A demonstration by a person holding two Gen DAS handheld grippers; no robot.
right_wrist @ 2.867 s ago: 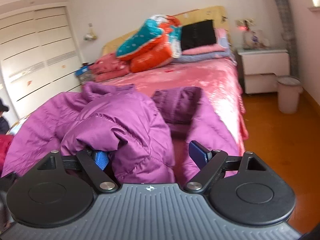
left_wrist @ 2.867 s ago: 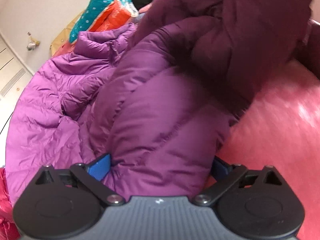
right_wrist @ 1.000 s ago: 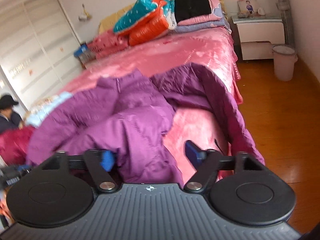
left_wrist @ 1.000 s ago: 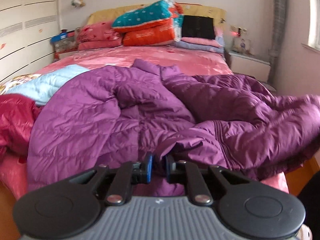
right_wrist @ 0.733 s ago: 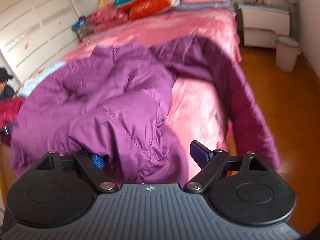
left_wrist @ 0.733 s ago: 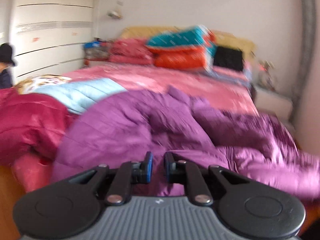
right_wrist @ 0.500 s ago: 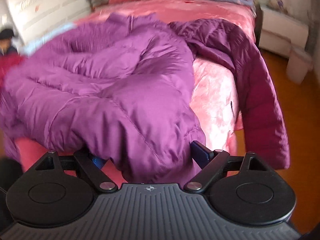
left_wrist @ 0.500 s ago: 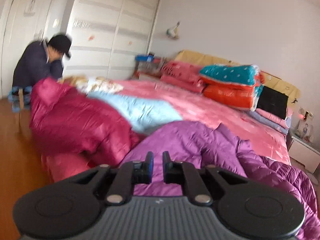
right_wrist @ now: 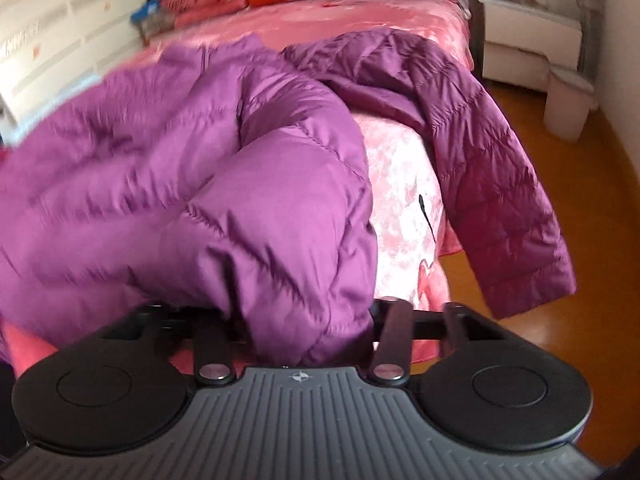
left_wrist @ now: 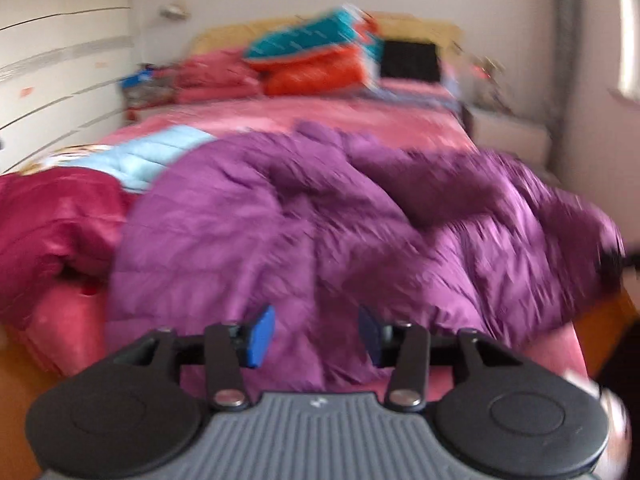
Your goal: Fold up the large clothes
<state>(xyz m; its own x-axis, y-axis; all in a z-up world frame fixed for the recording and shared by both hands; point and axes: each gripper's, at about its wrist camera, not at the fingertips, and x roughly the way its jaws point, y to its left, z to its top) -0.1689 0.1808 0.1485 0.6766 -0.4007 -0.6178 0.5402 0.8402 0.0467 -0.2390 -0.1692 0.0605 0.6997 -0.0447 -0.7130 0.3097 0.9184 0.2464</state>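
A large purple down jacket [left_wrist: 320, 216] lies crumpled across the foot of a pink bed [left_wrist: 320, 116]. My left gripper [left_wrist: 316, 334] is open and empty just in front of the jacket's near edge. In the right wrist view the jacket [right_wrist: 180, 184] bulges over my right gripper [right_wrist: 296, 332] and hides both fingertips; fabric lies between the finger arms. One sleeve [right_wrist: 504, 208] hangs off the bed's right side toward the floor.
A dark red jacket [left_wrist: 52, 216] and a light blue one [left_wrist: 148, 156] lie at the bed's left. Pillows and folded bedding [left_wrist: 320, 56] are stacked at the headboard. A white nightstand [right_wrist: 528, 48] and a bin [right_wrist: 568, 100] stand on the orange wood floor [right_wrist: 580, 320].
My left gripper has opened and swung back from the room's left side to face the purple jacket. My right gripper has pushed in under the jacket's bulge, so its blue pads are now covered.
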